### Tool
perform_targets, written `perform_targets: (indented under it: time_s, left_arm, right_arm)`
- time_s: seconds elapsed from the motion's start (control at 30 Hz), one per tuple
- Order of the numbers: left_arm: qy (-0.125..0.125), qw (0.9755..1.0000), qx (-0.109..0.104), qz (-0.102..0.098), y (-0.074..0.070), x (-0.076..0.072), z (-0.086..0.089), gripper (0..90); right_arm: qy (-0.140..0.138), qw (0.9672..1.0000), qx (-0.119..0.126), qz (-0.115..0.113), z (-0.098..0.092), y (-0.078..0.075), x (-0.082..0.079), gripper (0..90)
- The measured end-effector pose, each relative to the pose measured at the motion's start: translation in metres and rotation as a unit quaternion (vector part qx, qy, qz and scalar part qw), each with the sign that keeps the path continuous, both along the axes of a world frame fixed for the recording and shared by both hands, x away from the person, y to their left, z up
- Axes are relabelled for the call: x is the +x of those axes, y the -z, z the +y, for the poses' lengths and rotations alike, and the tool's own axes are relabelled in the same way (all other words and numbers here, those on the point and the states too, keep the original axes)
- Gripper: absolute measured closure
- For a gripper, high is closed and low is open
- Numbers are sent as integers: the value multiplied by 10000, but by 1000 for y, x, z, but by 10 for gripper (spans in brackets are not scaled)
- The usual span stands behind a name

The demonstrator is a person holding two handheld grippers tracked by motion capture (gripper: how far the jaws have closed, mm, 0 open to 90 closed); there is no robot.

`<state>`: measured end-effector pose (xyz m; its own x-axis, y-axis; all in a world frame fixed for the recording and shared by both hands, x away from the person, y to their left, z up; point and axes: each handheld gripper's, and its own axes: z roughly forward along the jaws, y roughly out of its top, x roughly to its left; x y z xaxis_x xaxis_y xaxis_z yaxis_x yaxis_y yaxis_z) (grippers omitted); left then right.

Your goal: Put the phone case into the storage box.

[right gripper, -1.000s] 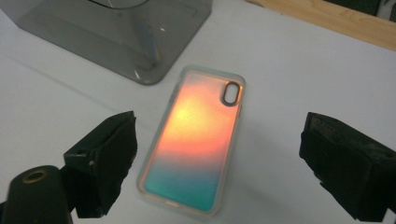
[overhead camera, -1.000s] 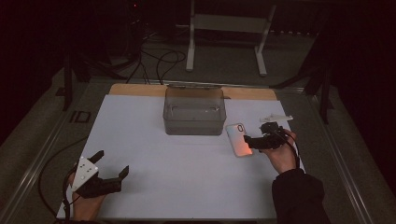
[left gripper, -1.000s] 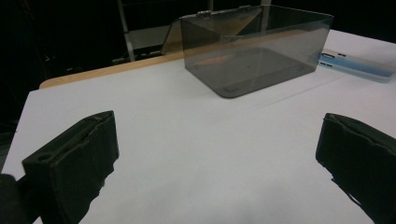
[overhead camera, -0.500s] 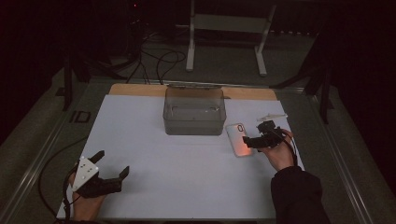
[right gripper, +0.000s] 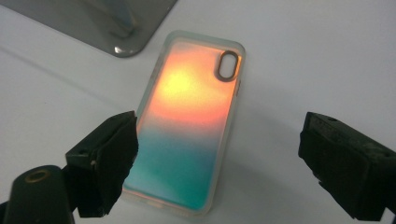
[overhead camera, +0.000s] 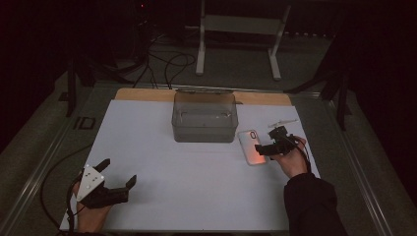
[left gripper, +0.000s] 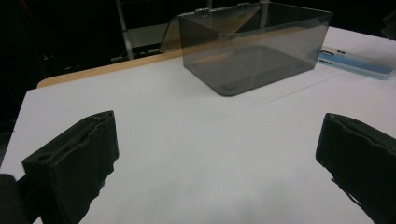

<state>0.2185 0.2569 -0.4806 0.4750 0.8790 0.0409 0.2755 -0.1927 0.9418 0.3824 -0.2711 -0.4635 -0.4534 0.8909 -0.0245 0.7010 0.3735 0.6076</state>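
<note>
**A:** Where did things stand at that point?

**B:** Early, by my reckoning. On the white table (overhead camera: 196, 191) the clear box (overhead camera: 204, 118) sat at the far middle with its lid up, and I judged the pick-up hadn't happened yet. The phone case (overhead camera: 252, 146) lay flat on the table, just right of the box and outside it.

**A:** Anything in the box?

**B:** Nothing I could make out; through the walls its floor looked bare.

**A:** And the grippers?

**B:** The right gripper (overhead camera: 268, 146) was poised over the case's near end, jaws spread wide to either side of it, gripping nothing. Whether a jaw touched it, I couldn't tell. The left gripper (overhead camera: 119, 181) sat at the near left corner, well apart from everything, jaws wide apart and holding nothing too.

**A:** So what was left?

**B:** By my guess, all of it: closing on the case, lifting it, probably dropping it into the box.
</note>
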Motion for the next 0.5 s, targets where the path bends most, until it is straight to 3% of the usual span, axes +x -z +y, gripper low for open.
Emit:
perform_targets:
  time_s: [0.5]
  left_arm:
    - [4,10000,14,6,0,0,0,1]
  right_arm:
    - [40,9998,-112,186,0,10,9,143]
